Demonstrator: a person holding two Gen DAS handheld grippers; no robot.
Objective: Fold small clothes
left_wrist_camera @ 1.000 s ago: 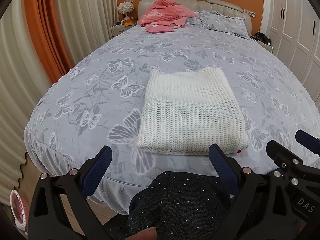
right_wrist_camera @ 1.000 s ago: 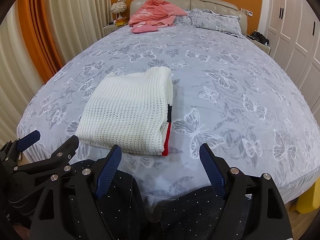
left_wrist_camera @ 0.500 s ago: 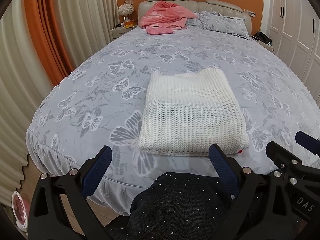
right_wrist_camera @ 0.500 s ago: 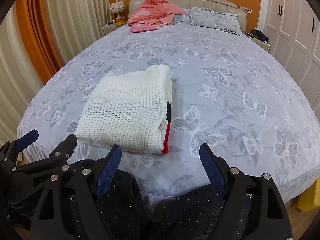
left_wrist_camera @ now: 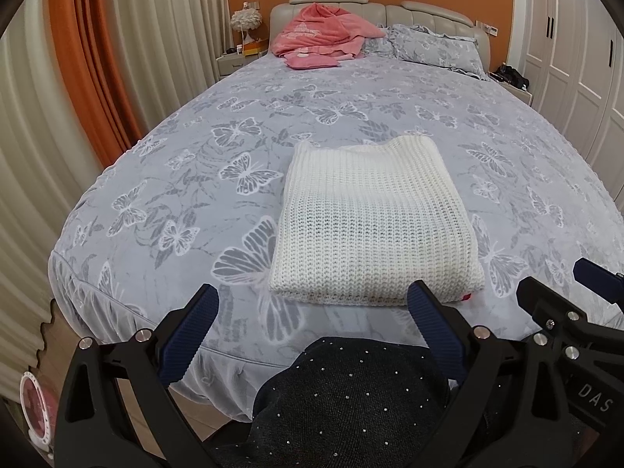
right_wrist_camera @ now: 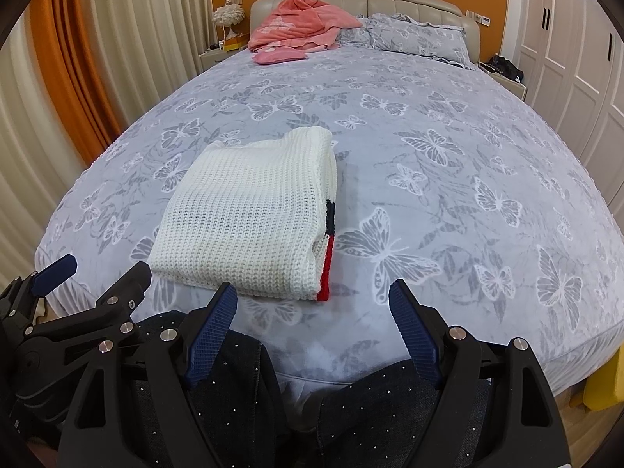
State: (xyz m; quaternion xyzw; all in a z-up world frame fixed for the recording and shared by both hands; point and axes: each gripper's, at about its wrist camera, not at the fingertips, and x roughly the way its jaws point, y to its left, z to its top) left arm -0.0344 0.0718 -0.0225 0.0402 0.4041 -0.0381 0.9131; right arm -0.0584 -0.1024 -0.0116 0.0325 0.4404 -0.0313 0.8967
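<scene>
A white knit sweater [left_wrist_camera: 374, 222] lies folded in a neat rectangle near the foot edge of the bed [left_wrist_camera: 195, 179]. In the right wrist view the sweater [right_wrist_camera: 249, 218] shows a navy and red stripe along its right edge. My left gripper [left_wrist_camera: 314, 312] is open and empty, held back from the bed edge, just short of the sweater. My right gripper [right_wrist_camera: 312, 312] is open and empty, also short of the bed edge, to the right of the sweater. Each gripper shows at the edge of the other's view.
The bed has a grey butterfly cover. A pink garment [left_wrist_camera: 319, 35] and pillows [left_wrist_camera: 436, 46] lie at the headboard. Curtains [left_wrist_camera: 89, 78] hang at the left, white wardrobes [left_wrist_camera: 577, 58] stand at the right. My dark studded trousers [left_wrist_camera: 351, 397] fill the bottom of both views.
Both grippers have drawn back and risen slightly from the bed. The sweater has not moved. Both stay open.
</scene>
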